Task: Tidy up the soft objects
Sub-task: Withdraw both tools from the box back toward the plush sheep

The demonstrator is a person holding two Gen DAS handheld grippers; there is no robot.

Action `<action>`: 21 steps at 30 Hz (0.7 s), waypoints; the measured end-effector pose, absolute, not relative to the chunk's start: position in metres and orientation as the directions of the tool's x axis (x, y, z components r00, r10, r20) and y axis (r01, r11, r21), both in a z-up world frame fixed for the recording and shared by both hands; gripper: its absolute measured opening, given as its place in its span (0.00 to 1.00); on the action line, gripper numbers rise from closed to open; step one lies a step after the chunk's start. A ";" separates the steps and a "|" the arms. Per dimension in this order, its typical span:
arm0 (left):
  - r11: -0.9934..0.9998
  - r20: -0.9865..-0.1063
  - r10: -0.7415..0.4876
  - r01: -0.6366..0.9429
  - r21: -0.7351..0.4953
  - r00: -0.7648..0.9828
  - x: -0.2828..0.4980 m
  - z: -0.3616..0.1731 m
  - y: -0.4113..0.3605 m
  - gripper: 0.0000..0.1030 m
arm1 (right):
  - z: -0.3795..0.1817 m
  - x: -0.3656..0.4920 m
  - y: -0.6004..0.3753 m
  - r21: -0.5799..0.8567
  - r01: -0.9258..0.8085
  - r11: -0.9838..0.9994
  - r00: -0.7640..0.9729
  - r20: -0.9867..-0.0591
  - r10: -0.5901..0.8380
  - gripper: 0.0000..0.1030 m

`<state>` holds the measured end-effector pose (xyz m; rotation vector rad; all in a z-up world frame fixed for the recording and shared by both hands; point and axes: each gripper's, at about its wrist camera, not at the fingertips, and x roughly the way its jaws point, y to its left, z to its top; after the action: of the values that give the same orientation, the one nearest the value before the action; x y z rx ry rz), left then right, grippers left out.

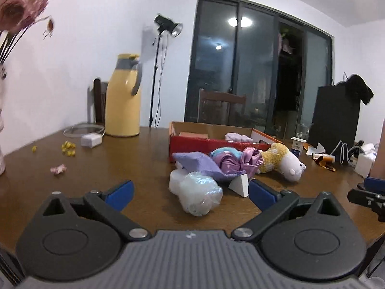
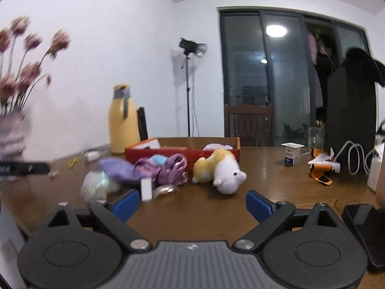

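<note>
Soft objects are heaped on the brown wooden table [image 1: 79,168] just in front of the red cardboard box [image 1: 192,144]: a lavender cloth [image 1: 202,166], a shiny purple satin bundle [image 1: 238,162] with a blue plush piece [image 1: 225,151] behind it, a yellow-and-white plush toy [image 1: 284,160] lying on its side to the right of the bundle, and a clear crumpled plastic bag [image 1: 195,190] nearest the camera. One pale purple soft item [image 1: 237,136] is seen lying inside the box.

Only in the left wrist view are scattered yellow bits [image 1: 68,148] and a pink scrap [image 1: 58,169] shown well to the left of the box, and part of the right gripper [image 1: 368,196] is caught at the right edge. Only in the right wrist view are a vase [image 2: 10,132] of pink flowers far left of the box, a dark phone [image 2: 361,219] at the lower right, and a small silvery item [image 2: 164,189] beside the white block [image 2: 146,189] made out. The yellow thermos jug [image 2: 121,130] behind the box and the white cup [image 2: 292,155] to its right are shown in both.

The left gripper [image 1: 191,191] is spread wide, with the plastic bag lying between its blue pads but untouched by them. The right gripper [image 2: 192,203] is likewise spread wide over bare tabletop, the plush toy [image 2: 221,169] lying just beyond its tips; nothing is held.
</note>
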<state>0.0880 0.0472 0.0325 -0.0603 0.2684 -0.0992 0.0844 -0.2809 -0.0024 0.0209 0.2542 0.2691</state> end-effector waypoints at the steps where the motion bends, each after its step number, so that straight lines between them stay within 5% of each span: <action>1: 0.993 -0.258 -0.112 0.096 -0.076 0.960 0.090 0.031 0.047 1.00 | -0.002 0.084 -0.278 0.042 -0.265 0.963 0.931 -0.251 0.267 0.93; 10: 0.985 -0.264 -0.171 0.154 -0.082 0.949 0.100 0.022 0.033 1.00 | -0.006 0.119 -0.276 0.042 -0.195 0.980 0.924 -0.327 0.198 0.93; 21: 0.969 -0.289 -0.245 0.231 -0.082 0.925 0.162 0.022 -0.018 1.00 | 0.010 0.278 -0.292 0.065 -0.178 0.982 0.876 -0.445 0.188 0.82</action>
<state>0.1617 -0.0178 0.0222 -0.0462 0.3024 -0.2444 0.2783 -0.2918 0.0099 0.0225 0.4662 0.1908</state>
